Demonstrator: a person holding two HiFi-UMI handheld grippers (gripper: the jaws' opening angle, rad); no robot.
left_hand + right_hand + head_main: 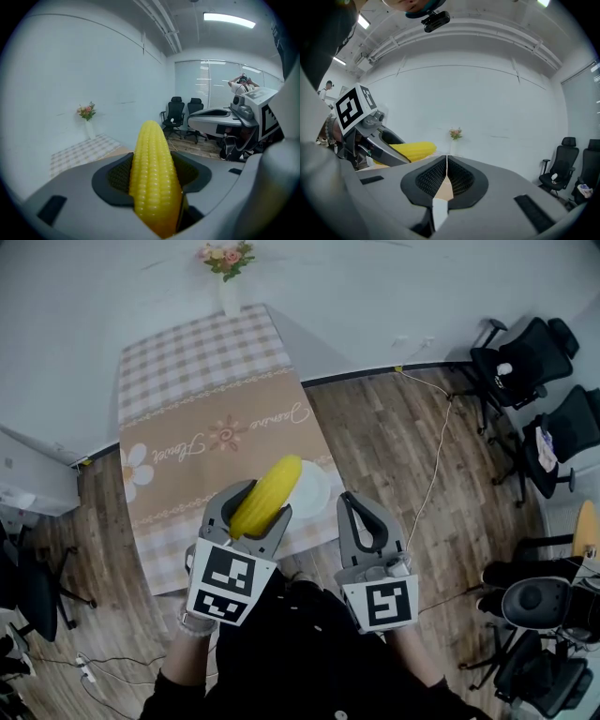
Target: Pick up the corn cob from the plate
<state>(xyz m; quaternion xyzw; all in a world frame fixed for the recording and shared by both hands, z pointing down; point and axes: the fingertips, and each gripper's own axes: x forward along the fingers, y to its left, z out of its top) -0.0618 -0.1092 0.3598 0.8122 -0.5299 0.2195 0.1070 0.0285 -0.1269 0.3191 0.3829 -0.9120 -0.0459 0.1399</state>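
Note:
The yellow corn cob (267, 495) is lifted above the table, clamped between the jaws of my left gripper (252, 504). In the left gripper view the corn cob (153, 176) fills the middle and points forward past the pads. The right gripper view shows the corn cob (412, 150) sticking out of the left gripper at the left. A white plate (314, 493) lies on the table's near right corner, partly behind the cob. My right gripper (364, 517) hangs to the right of the plate, its jaws shut with nothing between them.
The table (216, 418) wears a tan and checked cloth, with a vase of flowers (228, 277) at its far end. Black office chairs (525, 352) stand on the wooden floor at the right. A cable (436, 460) runs across the floor.

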